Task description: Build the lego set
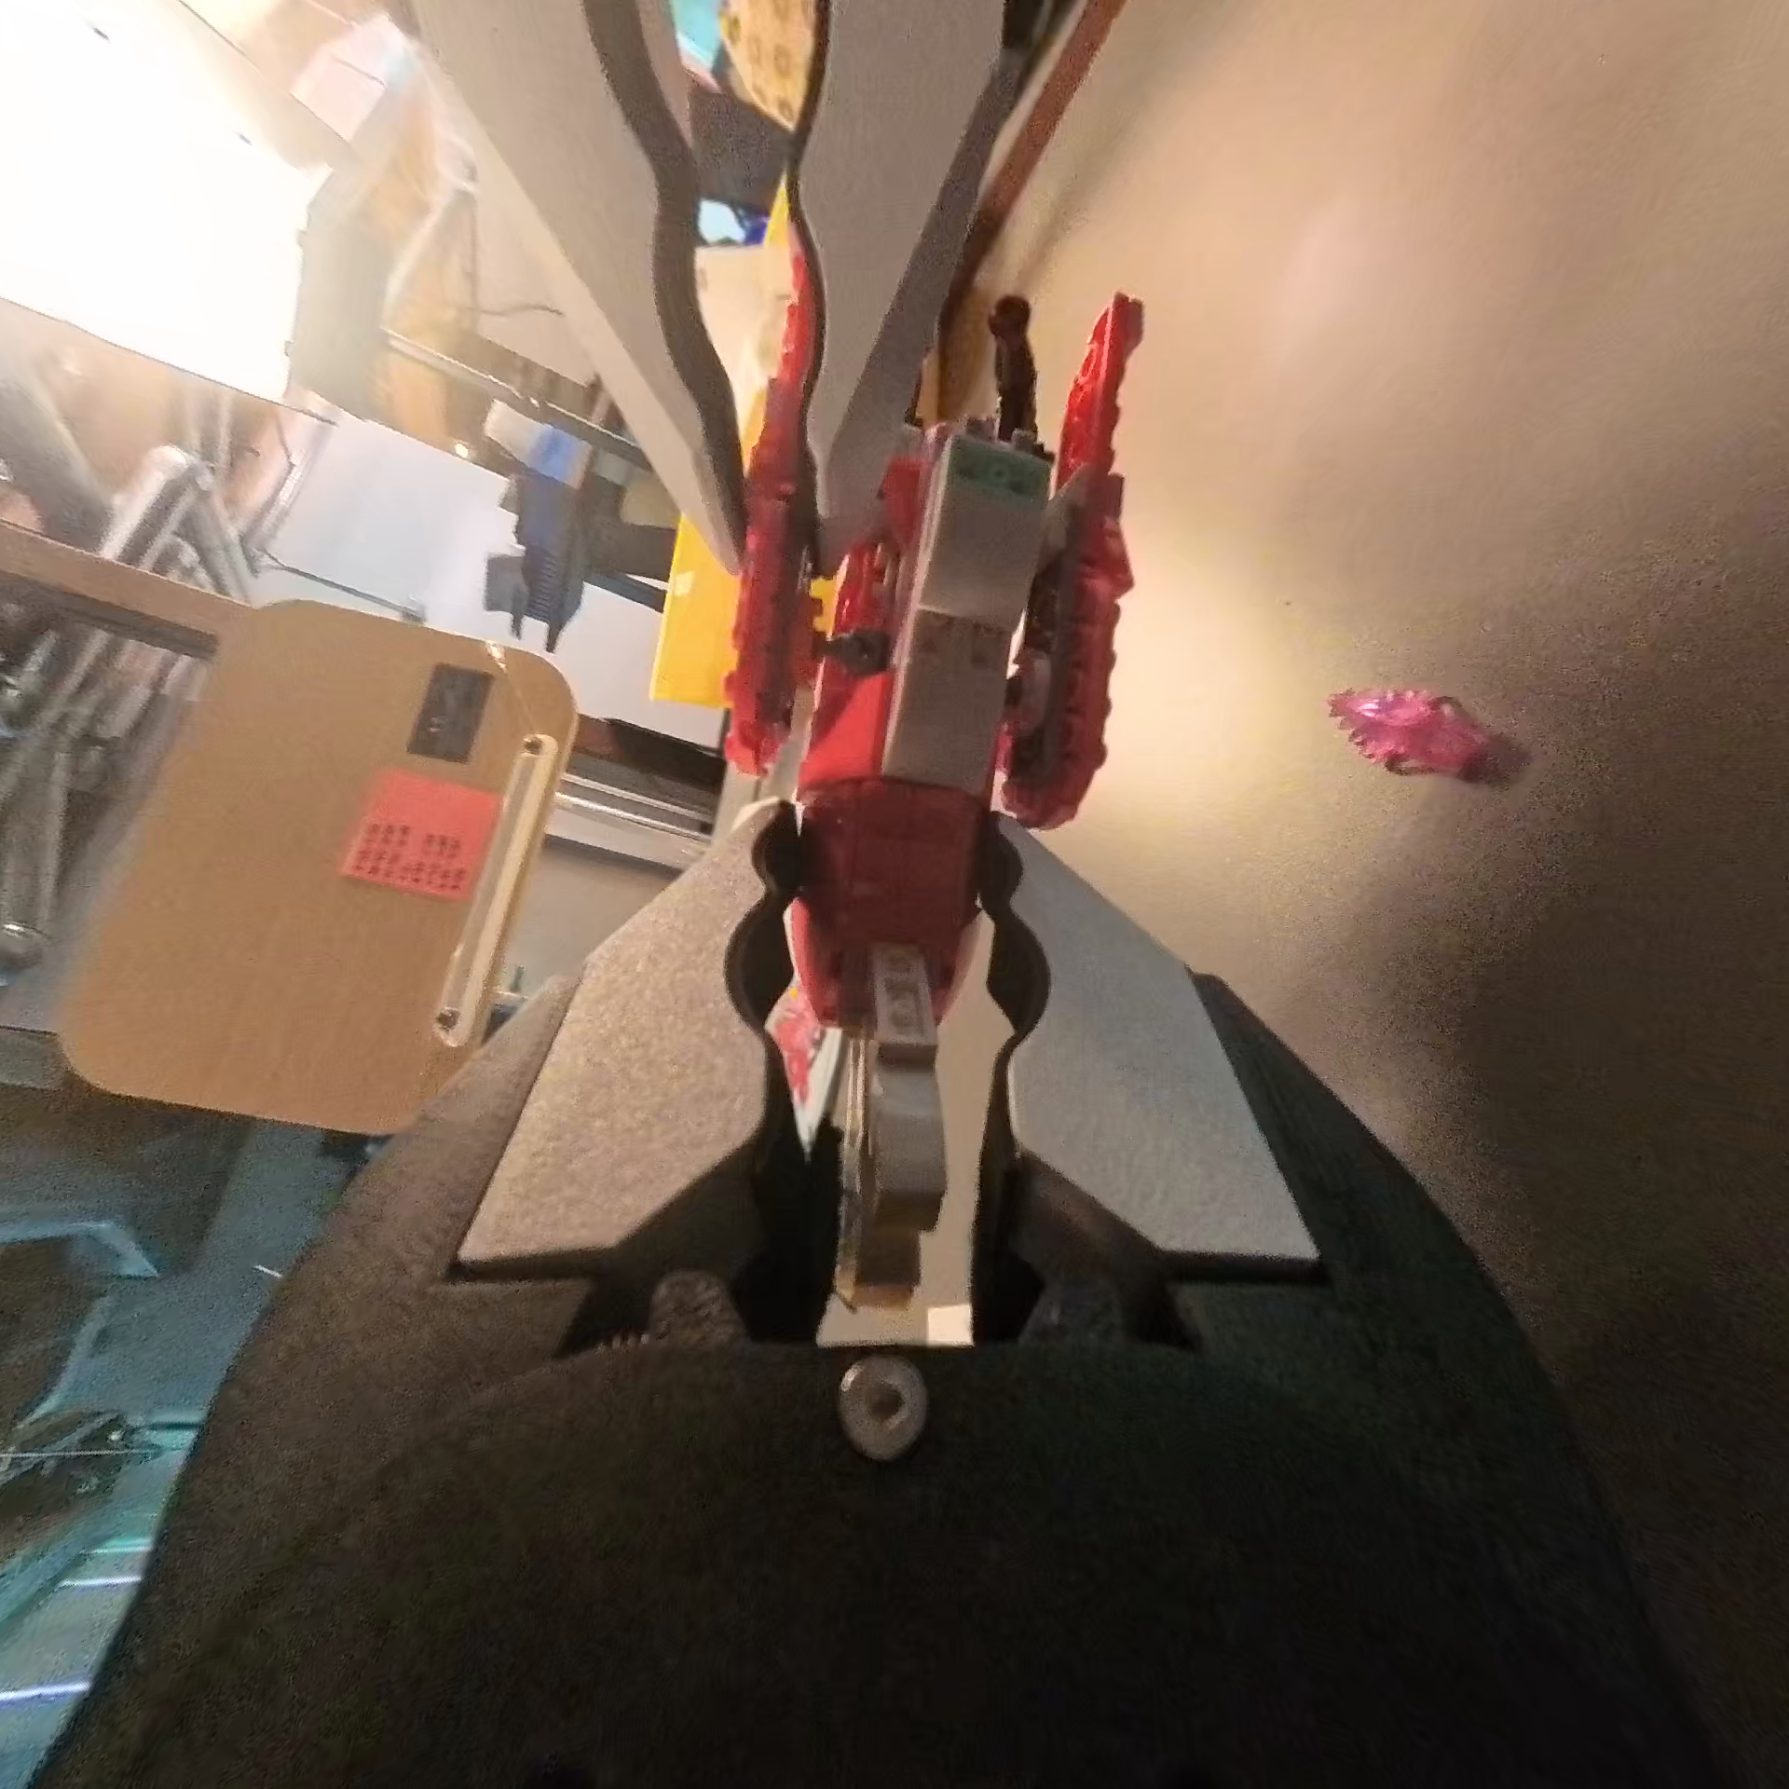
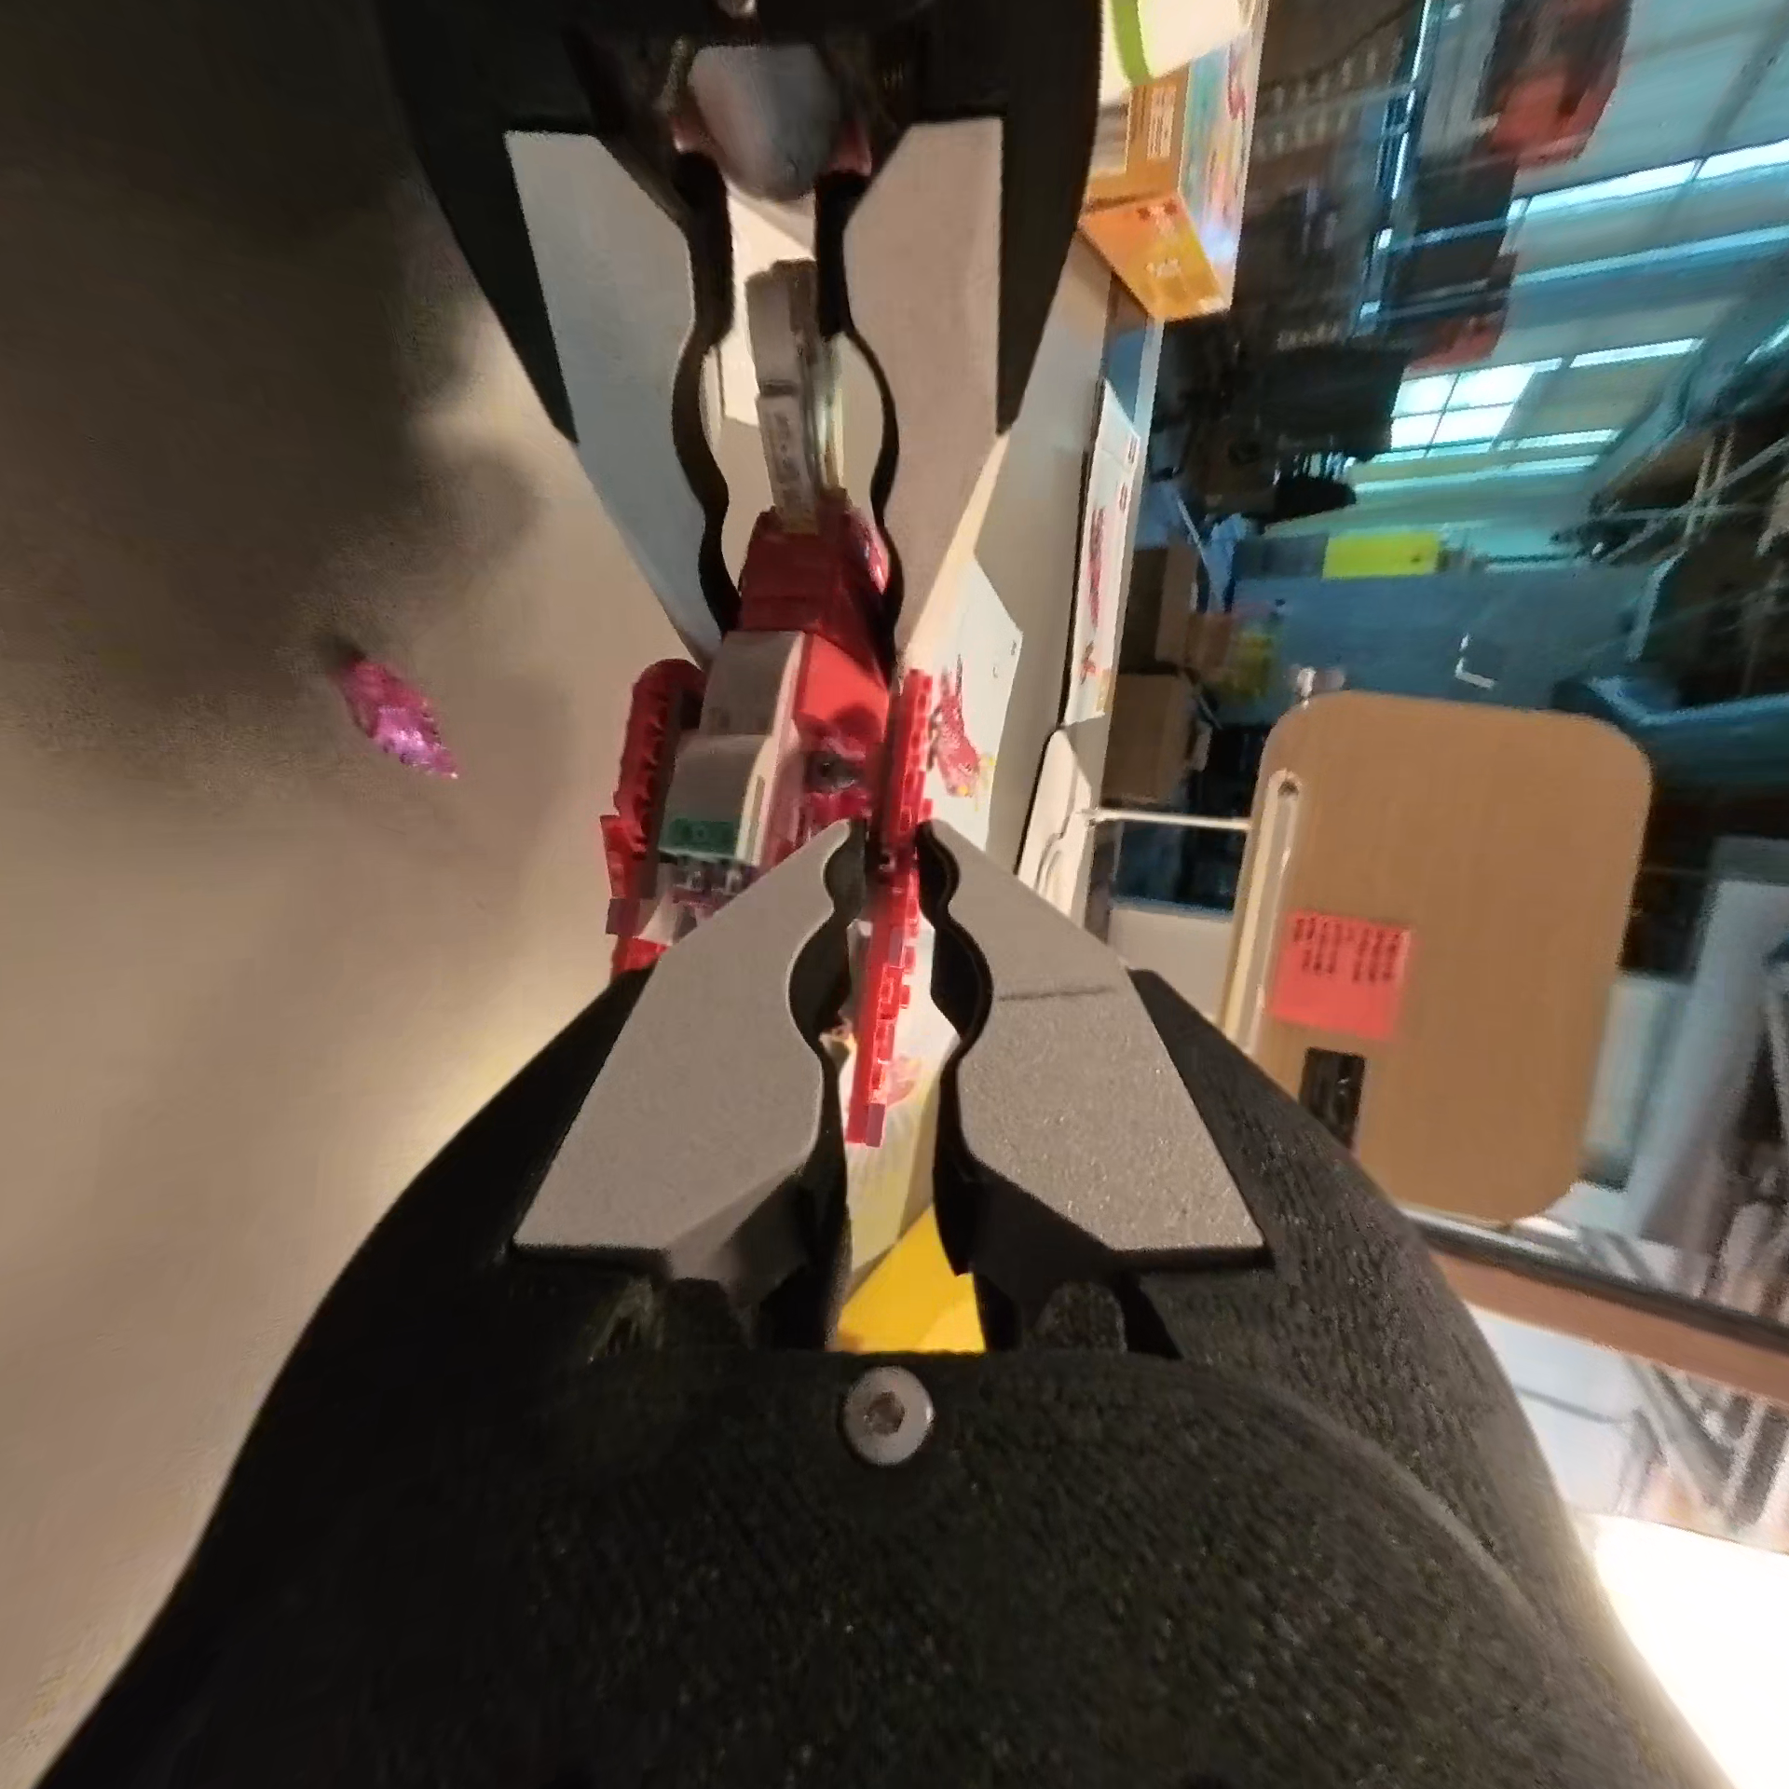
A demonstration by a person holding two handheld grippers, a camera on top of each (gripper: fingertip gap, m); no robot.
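A red and grey brick-built model (image 1: 954,620) with toothed red wings is held in the air between both grippers, beside a beige table top (image 1: 1404,387). My left gripper (image 1: 886,871) is shut on the model's dark red end, with both pads pressed on it. My right gripper (image 2: 889,852) is shut on one thin red wing (image 2: 895,968) of the same model (image 2: 774,716). In the left wrist view the right gripper (image 1: 779,503) comes in from the top. In the right wrist view the left gripper (image 2: 802,581) comes in from the top. A small pink translucent piece (image 1: 1423,736) lies on the table; it also shows in the right wrist view (image 2: 397,721).
A wooden panel with a red sticker (image 1: 319,852) stands close by; it also shows in the right wrist view (image 2: 1433,949). A yellow sheet (image 1: 692,620) and printed sheets (image 2: 968,678) lie behind the model. A yellow box (image 2: 1171,194) stands farther off. My hands' fingertips stand some 5 cm from each other. About 7 cm separates my left fingertips from the small pink translucent piece (image 1: 1423,736). Look for it in the right wrist view (image 2: 385,694) too.
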